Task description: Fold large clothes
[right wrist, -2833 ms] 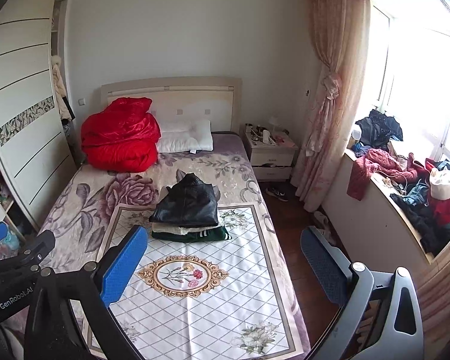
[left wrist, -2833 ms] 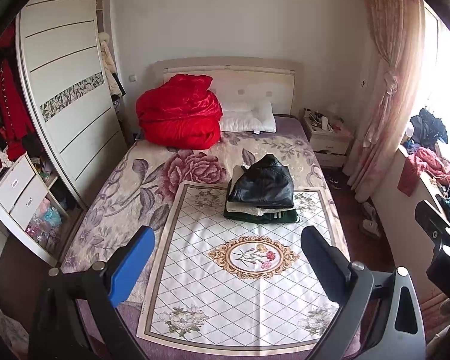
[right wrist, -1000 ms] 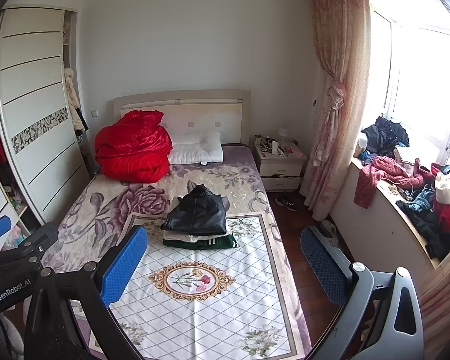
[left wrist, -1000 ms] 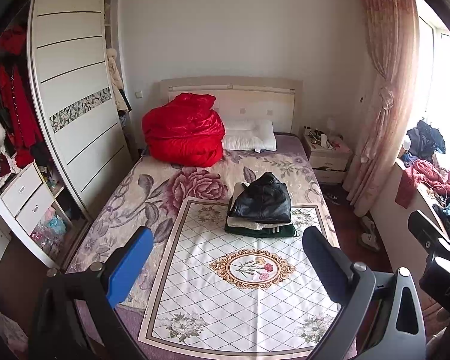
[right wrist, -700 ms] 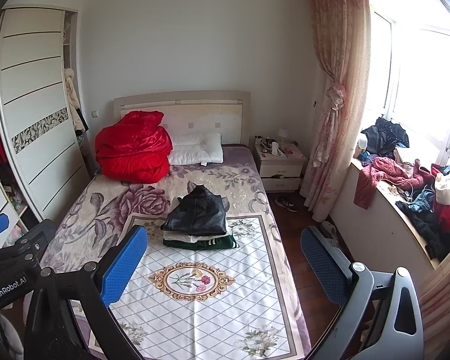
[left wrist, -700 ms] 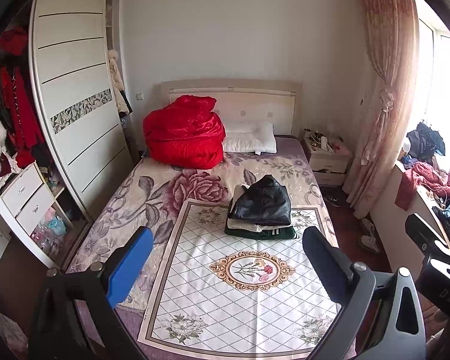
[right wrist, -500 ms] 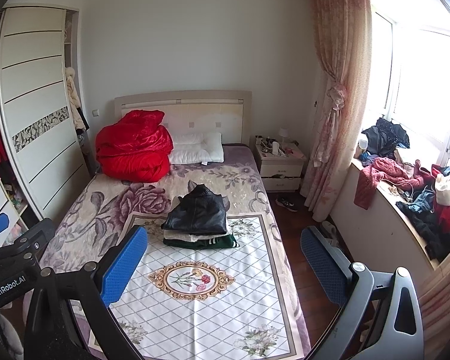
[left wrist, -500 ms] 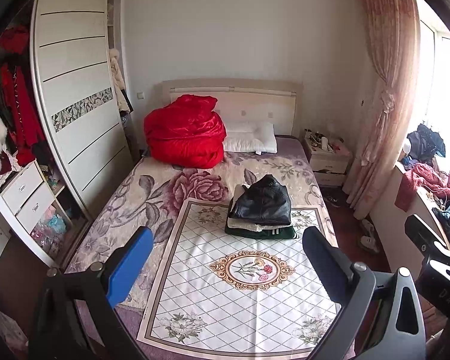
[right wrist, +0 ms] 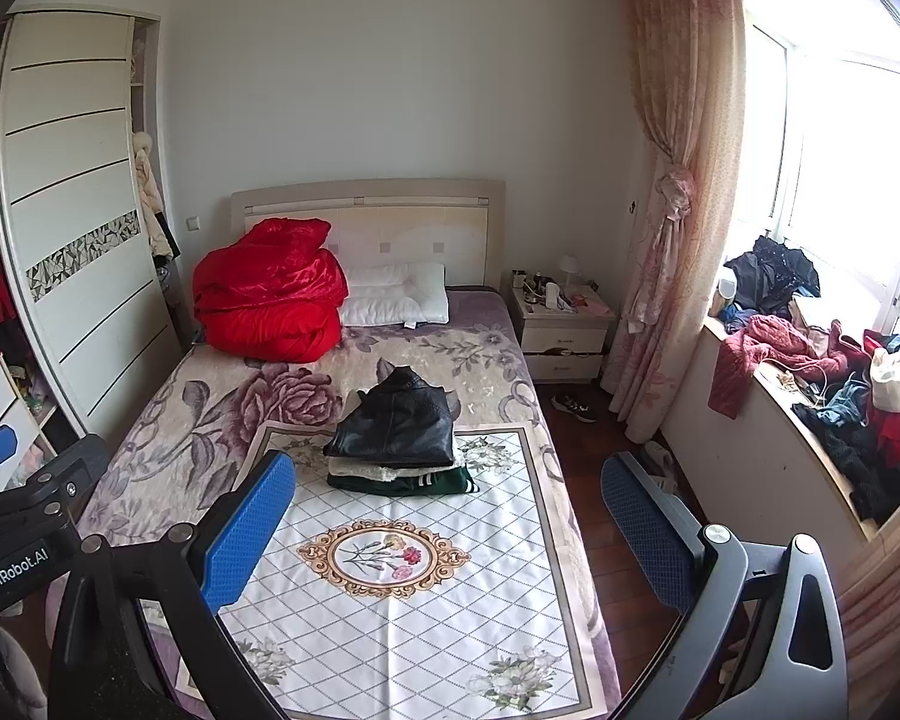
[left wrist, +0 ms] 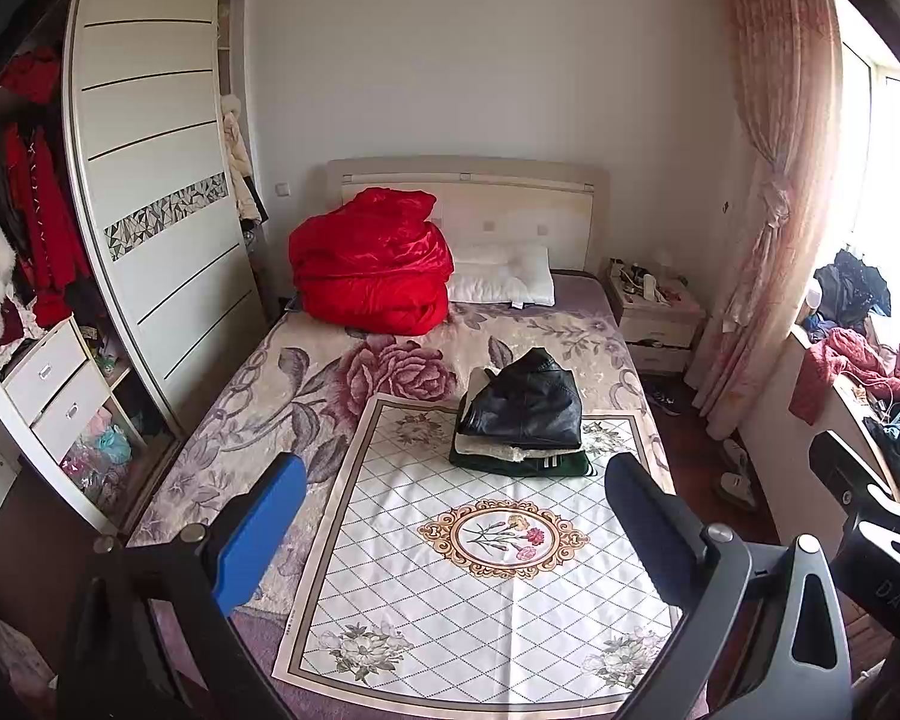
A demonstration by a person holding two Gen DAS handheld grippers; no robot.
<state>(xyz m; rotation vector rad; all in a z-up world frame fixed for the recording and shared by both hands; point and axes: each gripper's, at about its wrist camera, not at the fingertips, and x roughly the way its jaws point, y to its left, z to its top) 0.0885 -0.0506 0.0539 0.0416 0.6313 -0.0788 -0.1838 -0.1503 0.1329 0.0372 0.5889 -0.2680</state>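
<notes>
A stack of folded clothes sits mid-bed on a white diamond-patterned cloth (left wrist: 486,570): a black leather jacket (left wrist: 525,402) on top, a cream garment and a dark green striped one (left wrist: 519,463) beneath. The stack also shows in the right wrist view (right wrist: 396,420). My left gripper (left wrist: 456,516) is open and empty, held back from the foot of the bed. My right gripper (right wrist: 450,516) is open and empty, to the right of the left one. A heap of unfolded clothes (right wrist: 810,360) lies on the window ledge at the right.
A red quilt (left wrist: 372,270) and a white pillow (left wrist: 504,282) lie by the headboard. A wardrobe (left wrist: 150,228) stands left of the bed. A nightstand (right wrist: 561,324), a pink curtain (right wrist: 672,210) and shoes (right wrist: 573,407) are on the right.
Both grippers have drawn back and risen slightly from the bed, so more of the room shows. Both stay open and empty. The stack has not moved.
</notes>
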